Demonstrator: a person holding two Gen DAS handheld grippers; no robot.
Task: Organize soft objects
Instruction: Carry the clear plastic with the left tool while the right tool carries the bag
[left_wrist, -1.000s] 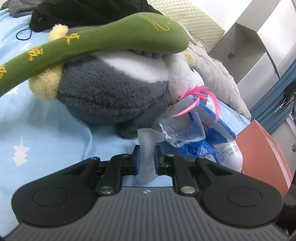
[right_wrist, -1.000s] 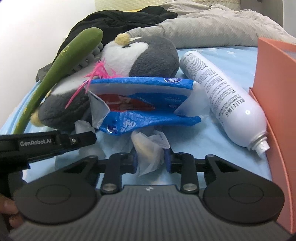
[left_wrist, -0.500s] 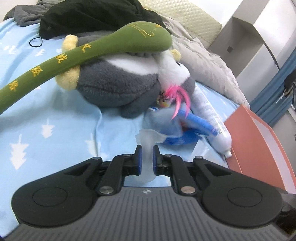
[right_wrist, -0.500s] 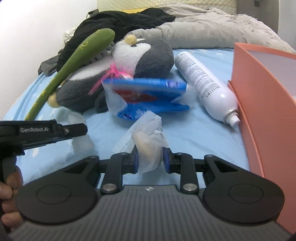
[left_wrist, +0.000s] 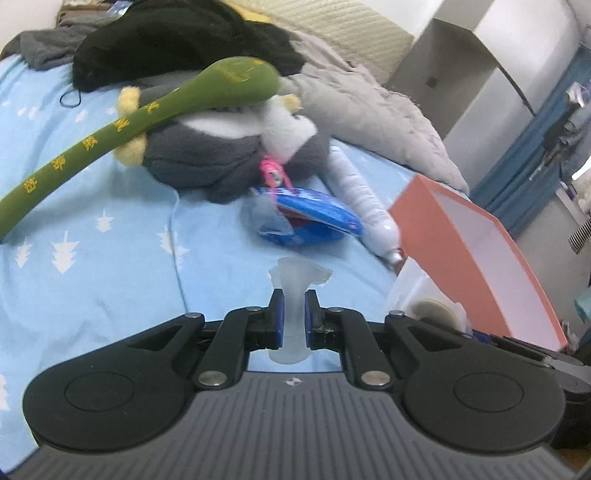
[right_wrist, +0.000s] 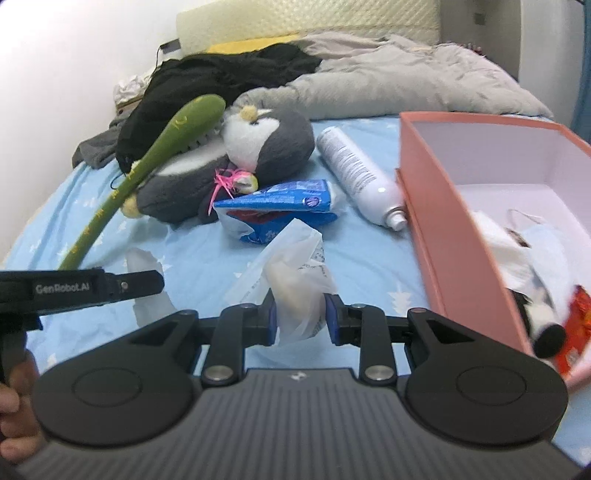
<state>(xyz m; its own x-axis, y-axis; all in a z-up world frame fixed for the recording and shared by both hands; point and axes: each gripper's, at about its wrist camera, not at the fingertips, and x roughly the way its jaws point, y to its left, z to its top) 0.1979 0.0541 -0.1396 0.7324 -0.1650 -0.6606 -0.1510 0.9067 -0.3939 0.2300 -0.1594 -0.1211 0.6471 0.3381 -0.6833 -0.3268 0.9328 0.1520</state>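
the left gripper (left_wrist: 293, 301) is clamped tight on a thin strip of translucent plastic (left_wrist: 295, 280), lifted clear of the blue bed sheet (left_wrist: 92, 266). the right gripper (right_wrist: 300, 310) is clenched on a crumpled clear bag (right_wrist: 291, 258) with something pale inside, also off the sheet. at 3 o'clock of the right gripper stands the open pink box (right_wrist: 436, 206), already holding soft white and red items. further out at 12 o'clock lies a blue plastic packet (right_wrist: 273, 203), with a white spray can (right_wrist: 354, 173) at its 2 o'clock, lying beside the box. behind the packet rests a grey and white penguin plush (right_wrist: 258, 147), a long green plush stick (right_wrist: 147, 170) draped over it. farthest back are black clothes (right_wrist: 221, 77) and a grey quilt (right_wrist: 406, 81).
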